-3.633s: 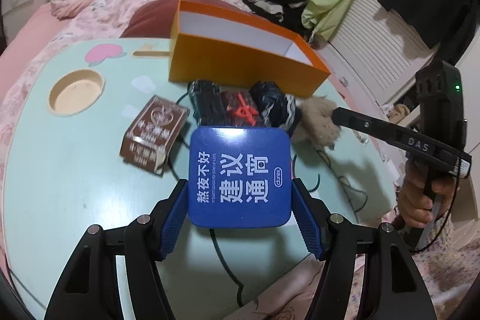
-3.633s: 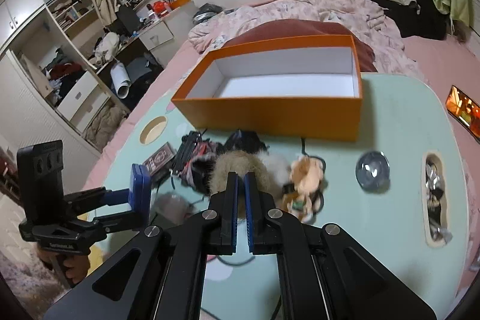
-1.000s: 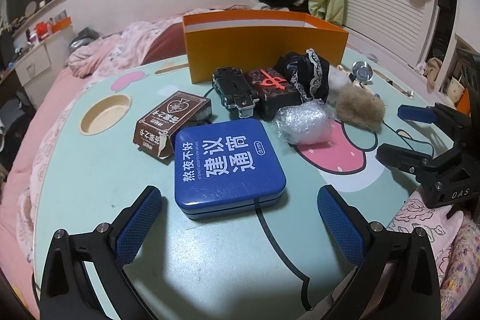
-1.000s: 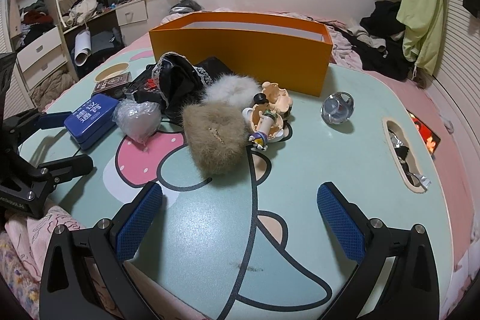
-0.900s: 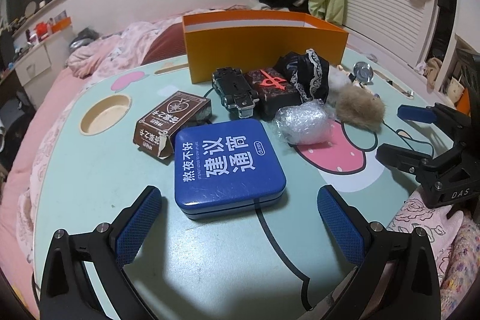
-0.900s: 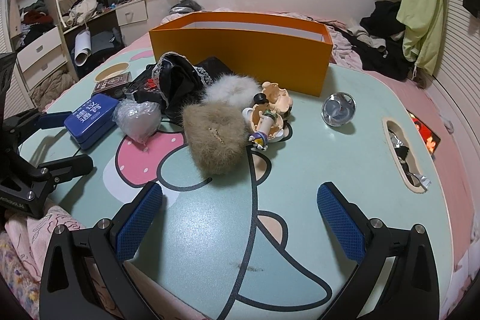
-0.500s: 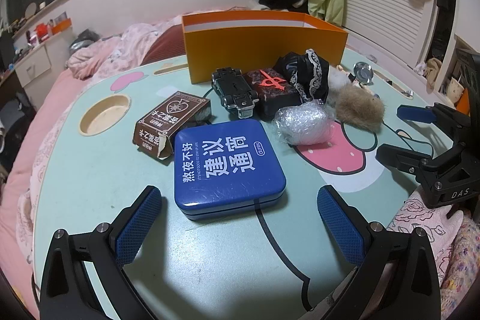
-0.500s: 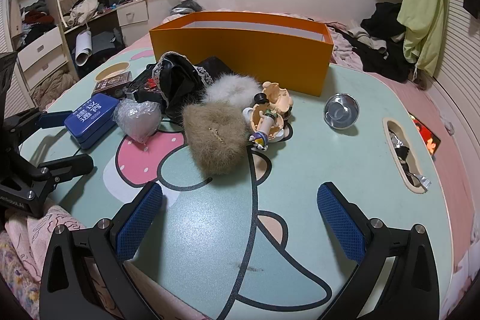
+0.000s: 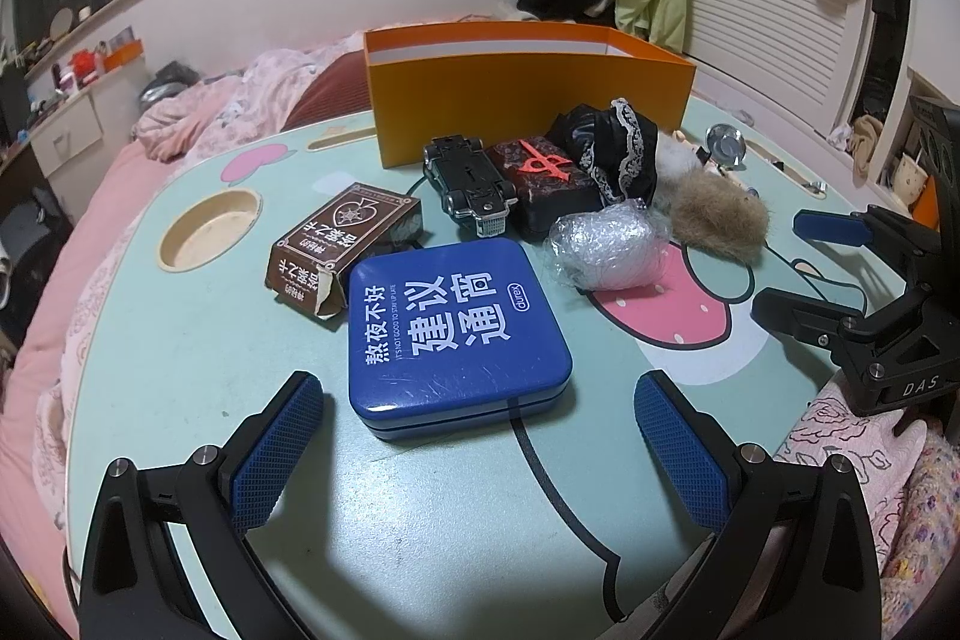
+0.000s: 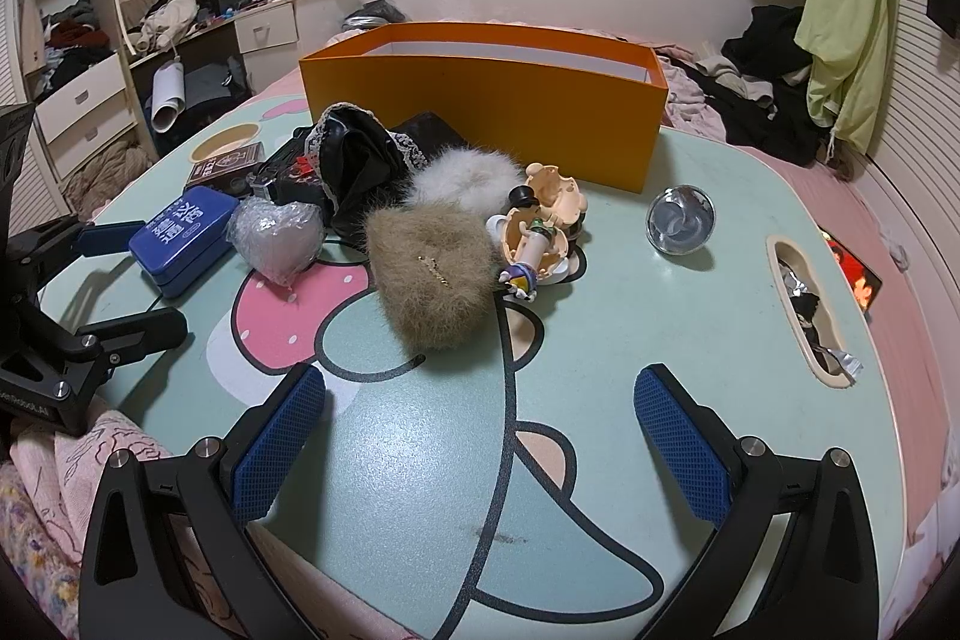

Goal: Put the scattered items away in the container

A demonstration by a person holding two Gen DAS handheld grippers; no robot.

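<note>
Here we held the left gripper (image 9: 474,436) spread wide and empty, squared behind the blue tin (image 9: 456,322) for pickup. The right gripper (image 10: 480,436) gaped empty too. The items lay heaped before the orange box (image 10: 480,100), none visibly inside.

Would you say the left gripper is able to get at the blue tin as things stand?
Probably yes: the left gripper is open, the blue tin lies flat just ahead between its fingers, and nothing sits in between.
</note>
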